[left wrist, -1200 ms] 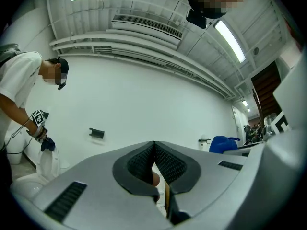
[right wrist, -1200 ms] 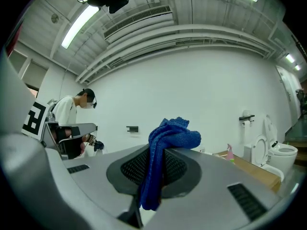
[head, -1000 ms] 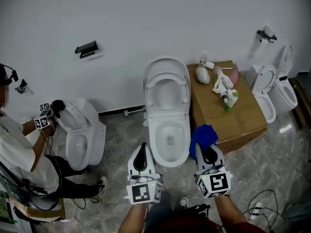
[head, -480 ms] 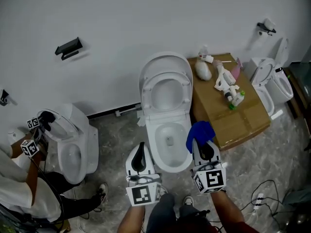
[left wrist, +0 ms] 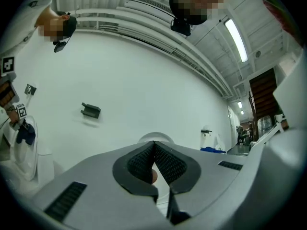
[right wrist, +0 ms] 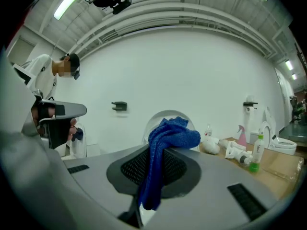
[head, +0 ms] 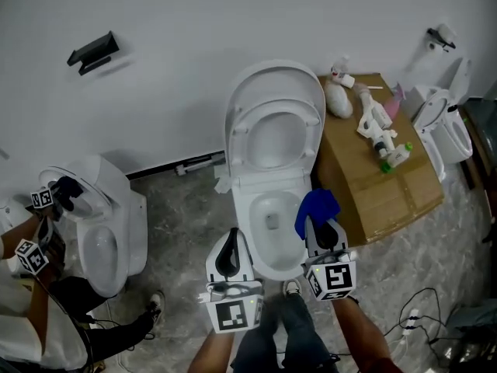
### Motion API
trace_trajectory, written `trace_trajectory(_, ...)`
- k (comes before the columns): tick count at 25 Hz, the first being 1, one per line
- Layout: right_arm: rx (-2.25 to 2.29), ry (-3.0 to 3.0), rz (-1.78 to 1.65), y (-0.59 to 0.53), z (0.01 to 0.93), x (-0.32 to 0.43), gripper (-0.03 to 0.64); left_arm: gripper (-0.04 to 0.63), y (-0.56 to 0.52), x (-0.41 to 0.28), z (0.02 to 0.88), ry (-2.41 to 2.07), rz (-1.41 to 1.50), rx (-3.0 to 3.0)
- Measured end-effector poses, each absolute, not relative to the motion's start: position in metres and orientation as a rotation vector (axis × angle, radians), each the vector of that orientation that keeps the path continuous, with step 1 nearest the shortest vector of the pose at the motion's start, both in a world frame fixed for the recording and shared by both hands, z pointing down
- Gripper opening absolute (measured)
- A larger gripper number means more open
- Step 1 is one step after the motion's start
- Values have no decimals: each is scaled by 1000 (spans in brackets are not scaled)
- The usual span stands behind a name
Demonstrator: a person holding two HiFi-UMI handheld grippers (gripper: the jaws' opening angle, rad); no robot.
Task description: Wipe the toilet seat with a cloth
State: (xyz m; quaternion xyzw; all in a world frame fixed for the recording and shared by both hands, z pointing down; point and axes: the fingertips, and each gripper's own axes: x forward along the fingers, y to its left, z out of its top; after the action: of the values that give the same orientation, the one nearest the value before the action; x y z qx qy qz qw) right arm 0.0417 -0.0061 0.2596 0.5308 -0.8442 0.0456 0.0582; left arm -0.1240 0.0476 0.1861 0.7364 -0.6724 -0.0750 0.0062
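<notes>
Nubbly blue cloth (head: pixel 317 206) nearer oval bowl (head: pixel 260 204)

Light is even and fairly bright, coming from ceiling strip lights (left wrist: pixel 236 40) that flare white in both gripper views. In the head view the white wall (head: pixel 194 22) and the toilet (head: pixel 247 208) read clean, with no harsh glare. A wall bracket (head: pixel 93 50) throws a short soft shadow beneath it, and the marbled floor (head: pixel 178 208) darkens toward the lower corners. Both gripper views bend strongly at the edges: ceiling lines curve and the corners are cut to black. The grey bodies of the left tool (left wrist: pixel 154 147) and the right tool (right wrist: pixel 156 150) look soft up close, while the blue cloth (right wrist: pixel 168 133) is sharp enough to show its weave.
</notes>
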Motion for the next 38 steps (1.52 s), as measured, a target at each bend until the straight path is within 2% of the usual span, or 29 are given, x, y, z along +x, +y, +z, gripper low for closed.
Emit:
trace_trajectory(11,1592,-2494,255,-96,401,40,55,15,-16,-127,299,-2122,-222,2218)
trace_trajectory(21,1507,-2489,227,-162,526,35,55,15,-60,-111,414,-2145,-142,2129)
trace_trajectory(38,1484,-2367,233,-258,654,22,56,15,-106,-104,478,-2250,-155,2115)
